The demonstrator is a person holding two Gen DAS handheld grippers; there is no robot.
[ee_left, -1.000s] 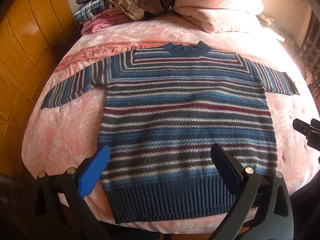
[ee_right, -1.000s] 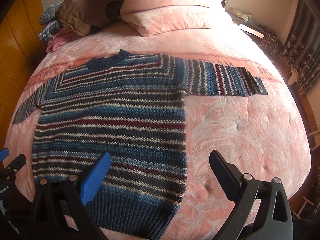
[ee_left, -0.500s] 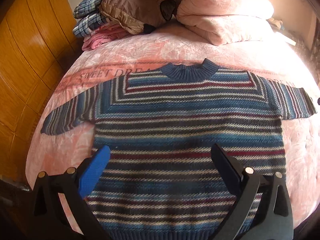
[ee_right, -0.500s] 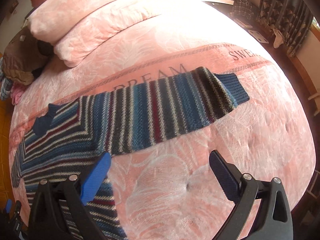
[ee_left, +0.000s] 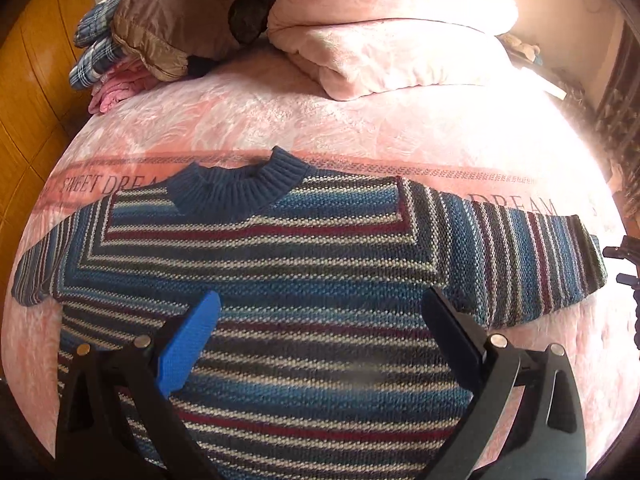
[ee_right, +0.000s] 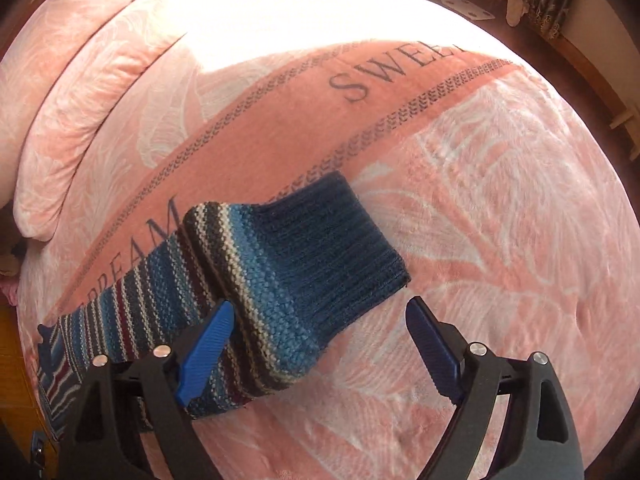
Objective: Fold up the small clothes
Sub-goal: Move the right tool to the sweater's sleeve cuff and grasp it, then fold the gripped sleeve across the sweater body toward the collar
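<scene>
Striped knit sweater (ee_left: 280, 280) flat, sleeves outspread, on pink bedspread (ee_left: 360, 128)

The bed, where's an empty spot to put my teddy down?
Bare blanket lies past the sweater's sleeve cuff, toward the bed's edge, and between the sweater collar and the pillows. The corner with the clothes pile is crowded.

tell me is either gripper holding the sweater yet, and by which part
Nothing is held. The left gripper hovers open over the sweater body; the right gripper is open, near the sleeve cuff.
</scene>
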